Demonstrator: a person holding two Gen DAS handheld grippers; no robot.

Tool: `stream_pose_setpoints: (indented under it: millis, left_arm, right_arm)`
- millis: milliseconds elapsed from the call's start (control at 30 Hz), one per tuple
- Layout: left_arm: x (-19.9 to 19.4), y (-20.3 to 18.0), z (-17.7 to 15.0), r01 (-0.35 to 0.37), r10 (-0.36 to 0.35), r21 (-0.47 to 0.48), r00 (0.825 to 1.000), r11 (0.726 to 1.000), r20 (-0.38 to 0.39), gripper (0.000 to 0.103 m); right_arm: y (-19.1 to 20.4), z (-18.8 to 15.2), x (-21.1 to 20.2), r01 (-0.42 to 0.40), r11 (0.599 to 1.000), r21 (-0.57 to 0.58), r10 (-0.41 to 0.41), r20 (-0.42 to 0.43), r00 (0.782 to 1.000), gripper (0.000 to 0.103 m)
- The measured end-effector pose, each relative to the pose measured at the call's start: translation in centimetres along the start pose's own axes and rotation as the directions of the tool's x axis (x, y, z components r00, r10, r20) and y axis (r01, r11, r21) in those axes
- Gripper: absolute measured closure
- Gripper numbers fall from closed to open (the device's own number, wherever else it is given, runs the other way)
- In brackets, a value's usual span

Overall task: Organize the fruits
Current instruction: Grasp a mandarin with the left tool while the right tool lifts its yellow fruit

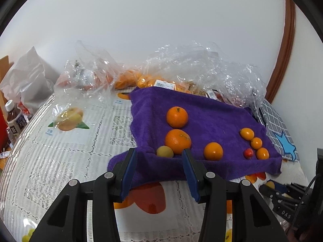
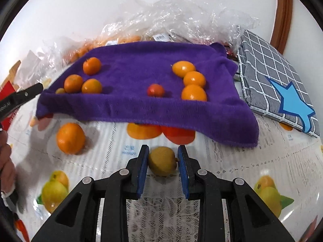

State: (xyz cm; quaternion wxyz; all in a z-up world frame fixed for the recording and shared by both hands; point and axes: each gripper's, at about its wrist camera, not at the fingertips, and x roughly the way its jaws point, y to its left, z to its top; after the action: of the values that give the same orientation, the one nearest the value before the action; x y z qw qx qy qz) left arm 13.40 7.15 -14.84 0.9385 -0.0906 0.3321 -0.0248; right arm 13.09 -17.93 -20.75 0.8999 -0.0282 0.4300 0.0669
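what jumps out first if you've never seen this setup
The purple towel in the middle of the table grabs the eye, dotted with orange fruits in two clusters plus one small red fruit near its front edge. Close to the camera, the right gripper has a yellow fruit between its blue pads. Behind the towel, crinkled clear plastic bags pile against the white wall.
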Motion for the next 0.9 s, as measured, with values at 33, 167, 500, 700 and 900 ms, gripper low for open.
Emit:
stream_pose_setpoints:
  millis: [33, 167, 500, 700, 900]
  left_arm:
    - [0.1, -0.1, -0.1, 0.005, -0.005, 0.006, 1.000, 1.000, -0.002, 0.059]
    - [0.1, -0.7, -0.4, 0.027, -0.027, 0.031, 1.000, 0.999, -0.009, 0.059]
    - [-0.2, -3.0, -1.7, 0.254, -0.245, 0.083, 0.964, 0.964, -0.101, 0.059]
    - [0.4, -5.0, -2.9, 0.324, -0.299, 0.133, 0.938, 0.937, -0.178, 0.058]
    - [1.4, -6.8, -3.8, 0.356, -0.306, 0.181, 0.917, 0.917, -0.255, 0.055]
  right_arm:
    - [0.0, 0.0, -0.1, 0.000, 1.000, -0.002, 0.000, 0.006, 1.000, 0.074]
    - [-0.6, 0.0, -0.4, -0.026, 0.999, 0.021, 0.026, 0.020, 0.999, 0.074]
    - [-3.7, 0.0, -2.0, -0.052, 0.992, 0.115, 0.039, 0.118, 0.992, 0.074]
    - [-5.1, 0.1, -2.2, -0.020, 0.991, 0.131, 0.002, 0.134, 0.991, 0.074]
    - [-6.4, 0.1, -2.4, 0.008, 0.988, 0.152, -0.031, 0.144, 0.989, 0.074]
